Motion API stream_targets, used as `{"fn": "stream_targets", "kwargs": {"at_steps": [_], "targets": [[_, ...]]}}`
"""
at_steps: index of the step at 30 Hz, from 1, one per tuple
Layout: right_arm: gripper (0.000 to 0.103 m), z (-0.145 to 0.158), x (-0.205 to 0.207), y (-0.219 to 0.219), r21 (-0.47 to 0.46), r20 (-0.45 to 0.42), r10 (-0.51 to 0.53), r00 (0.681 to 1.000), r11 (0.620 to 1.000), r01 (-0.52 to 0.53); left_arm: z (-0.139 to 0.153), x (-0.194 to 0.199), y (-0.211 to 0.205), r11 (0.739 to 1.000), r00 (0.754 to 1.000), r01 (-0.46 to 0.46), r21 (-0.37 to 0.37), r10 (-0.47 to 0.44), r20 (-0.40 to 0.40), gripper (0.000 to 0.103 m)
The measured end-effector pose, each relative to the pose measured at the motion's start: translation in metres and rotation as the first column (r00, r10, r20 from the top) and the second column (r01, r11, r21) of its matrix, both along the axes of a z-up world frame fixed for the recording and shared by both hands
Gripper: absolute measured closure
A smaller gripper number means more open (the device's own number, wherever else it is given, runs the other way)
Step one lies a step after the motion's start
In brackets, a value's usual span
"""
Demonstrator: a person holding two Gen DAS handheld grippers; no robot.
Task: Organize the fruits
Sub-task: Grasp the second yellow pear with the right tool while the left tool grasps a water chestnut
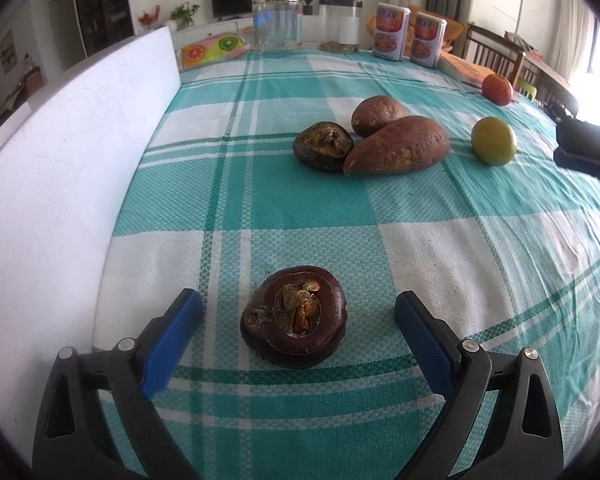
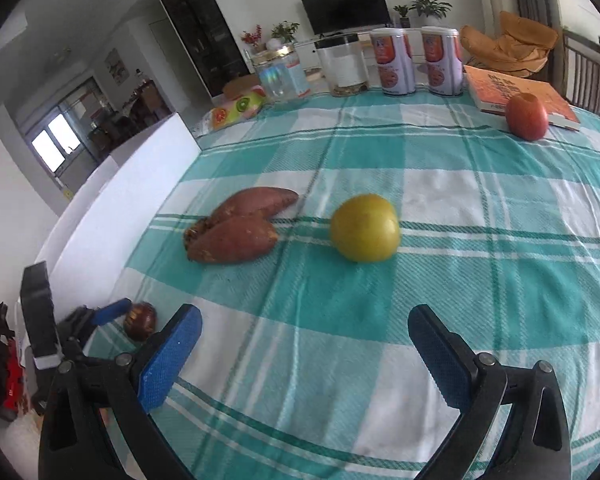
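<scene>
My left gripper [image 1: 298, 312] stands open over the checked tablecloth, and a dark brown water chestnut [image 1: 293, 317] lies between its blue pads without touching them. Farther off, a second water chestnut [image 1: 323, 145] rests against two sweet potatoes [image 1: 398, 145]. A yellow-green fruit [image 1: 493, 141] lies to their right and a red apple [image 1: 497, 89] beyond it. My right gripper [image 2: 305, 332] is open with nothing between its fingers; the yellow-green fruit [image 2: 365, 227] lies ahead of it, the sweet potatoes [image 2: 236, 228] to its left, the apple [image 2: 526, 116] at the far right.
A white board [image 1: 72, 152] stands along the table's left edge. Jars [image 1: 277, 24], two cans [image 1: 408, 36] and an orange book [image 2: 516, 92] line the far edge. The left gripper [image 2: 100, 316] and its water chestnut [image 2: 140, 320] show at lower left in the right wrist view.
</scene>
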State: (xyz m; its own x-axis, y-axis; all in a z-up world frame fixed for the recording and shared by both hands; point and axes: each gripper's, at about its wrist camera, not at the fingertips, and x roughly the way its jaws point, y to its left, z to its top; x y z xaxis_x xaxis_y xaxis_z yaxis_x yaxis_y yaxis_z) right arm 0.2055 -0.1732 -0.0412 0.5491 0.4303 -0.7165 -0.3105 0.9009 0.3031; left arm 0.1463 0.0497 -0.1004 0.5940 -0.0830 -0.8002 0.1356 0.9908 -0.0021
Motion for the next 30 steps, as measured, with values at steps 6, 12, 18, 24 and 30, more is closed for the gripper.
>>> {"fn": "stream_targets", "kwargs": {"at_steps": [6,12,18,24,30], "targets": [[0.004,0.004,0.068,-0.021,-0.08,-0.094,-0.173,0.98,0.983,0.166,0.0,0.0,0.0,1.0,1.0,0.0,0.0,0.0,0.0,0.005],[0.02,-0.042,0.084,-0.03,-0.122,-0.196,-0.168,0.966,0.982,0.146,-0.001,0.001,0.001,1.0,1.0,-0.003,0.003,0.003,-0.001,0.004],[0.052,-0.051,0.073,-0.019,-0.11,-0.178,-0.19,0.966,0.979,0.172,0.0,0.001,0.001,1.0,1.0,-0.003,0.002,0.003,-0.001,0.004],[0.052,-0.051,0.003,-0.014,0.035,-0.177,-0.156,0.972,0.986,0.164,0.0,0.001,0.001,1.0,1.0,-0.004,0.002,0.004,-0.001,0.004],[0.052,-0.057,-0.066,-0.004,0.037,-0.068,-0.136,0.988,0.99,0.139,0.0,0.001,0.001,1.0,1.0,-0.003,0.001,0.003,-0.002,0.004]]}}
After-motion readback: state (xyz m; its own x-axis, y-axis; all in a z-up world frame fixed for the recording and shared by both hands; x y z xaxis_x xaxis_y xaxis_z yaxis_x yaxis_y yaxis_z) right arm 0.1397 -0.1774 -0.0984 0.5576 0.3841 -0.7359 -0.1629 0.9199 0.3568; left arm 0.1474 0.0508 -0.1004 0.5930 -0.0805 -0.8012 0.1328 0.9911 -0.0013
